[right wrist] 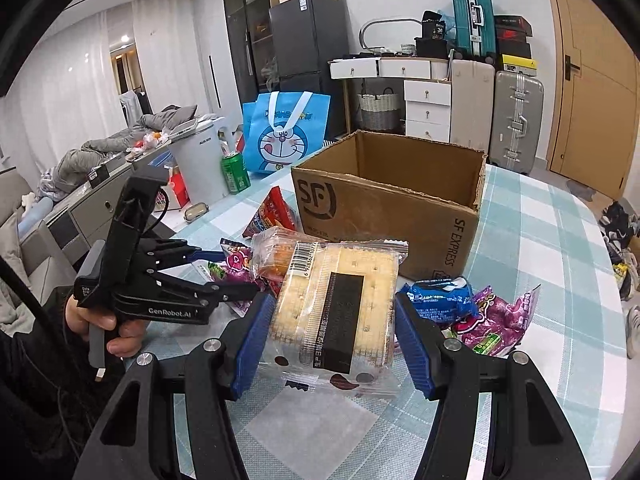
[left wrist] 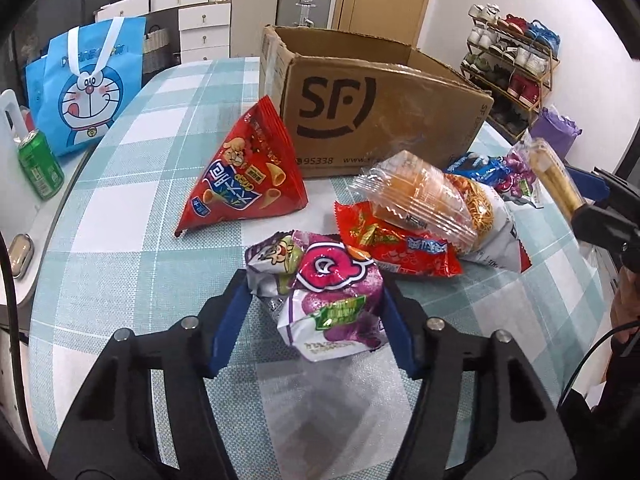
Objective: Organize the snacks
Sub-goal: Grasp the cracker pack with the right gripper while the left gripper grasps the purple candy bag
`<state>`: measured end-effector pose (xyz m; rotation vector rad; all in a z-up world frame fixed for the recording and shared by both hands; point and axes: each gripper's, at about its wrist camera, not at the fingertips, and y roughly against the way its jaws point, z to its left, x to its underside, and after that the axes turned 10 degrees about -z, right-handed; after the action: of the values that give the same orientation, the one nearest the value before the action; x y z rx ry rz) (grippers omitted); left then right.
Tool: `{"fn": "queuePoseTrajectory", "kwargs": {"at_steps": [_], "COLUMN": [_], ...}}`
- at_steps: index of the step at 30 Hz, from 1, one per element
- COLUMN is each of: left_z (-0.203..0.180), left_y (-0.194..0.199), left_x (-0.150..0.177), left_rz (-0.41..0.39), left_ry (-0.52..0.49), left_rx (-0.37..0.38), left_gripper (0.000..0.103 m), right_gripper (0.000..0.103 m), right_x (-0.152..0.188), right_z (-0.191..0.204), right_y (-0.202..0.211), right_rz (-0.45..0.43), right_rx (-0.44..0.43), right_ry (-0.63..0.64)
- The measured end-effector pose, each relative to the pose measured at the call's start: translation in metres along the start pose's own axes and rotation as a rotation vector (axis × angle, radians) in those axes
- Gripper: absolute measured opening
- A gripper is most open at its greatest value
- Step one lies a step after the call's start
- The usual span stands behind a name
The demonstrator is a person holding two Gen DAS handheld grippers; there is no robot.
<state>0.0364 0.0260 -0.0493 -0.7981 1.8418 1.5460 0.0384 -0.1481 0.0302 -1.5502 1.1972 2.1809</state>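
My left gripper [left wrist: 316, 324] is shut on a purple snack bag [left wrist: 328, 304], held just above the checked tablecloth [left wrist: 120, 264]. My right gripper [right wrist: 334, 332] is shut on a clear pack of crackers [right wrist: 336, 304], also seen at the right edge of the left wrist view [left wrist: 554, 176]. An open SF cardboard box [left wrist: 380, 120] stands behind the snacks; it also shows in the right wrist view [right wrist: 384, 216]. A red triangular crisp bag [left wrist: 248, 172], a red candy bag [left wrist: 400, 248], a clear cake pack [left wrist: 420, 196] and a noodle bag [left wrist: 488, 216] lie on the table.
A blue snack pack [right wrist: 436, 300] and another purple bag [right wrist: 496, 324] lie right of the crackers. A green can [left wrist: 40, 168] and a blue Doraemon bag [left wrist: 88, 88] stand off the table's left edge. A shoe rack [left wrist: 512, 68] is at the back right.
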Motion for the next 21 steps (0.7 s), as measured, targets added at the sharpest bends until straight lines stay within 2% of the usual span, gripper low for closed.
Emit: {"fn": "queuePoseTrajectory", "kwargs": {"at_steps": [13,21], "left_z": [0.005,0.016], "left_y": [0.006,0.025], "left_x": [-0.002,-0.012], "left_rz": [-0.014,-0.079], "left_ry": [0.005,0.037], "left_rx": [-0.041,-0.033], "left_gripper": [0.057,0.056], "right_gripper": [0.061,0.061], "right_x": [0.0,-0.001], "right_z": [-0.002,-0.007], "right_y": [0.001,0.004], "right_rz": [-0.005,-0.019], "right_rx": [0.002,0.01], "right_ry": [-0.004,-0.017]}}
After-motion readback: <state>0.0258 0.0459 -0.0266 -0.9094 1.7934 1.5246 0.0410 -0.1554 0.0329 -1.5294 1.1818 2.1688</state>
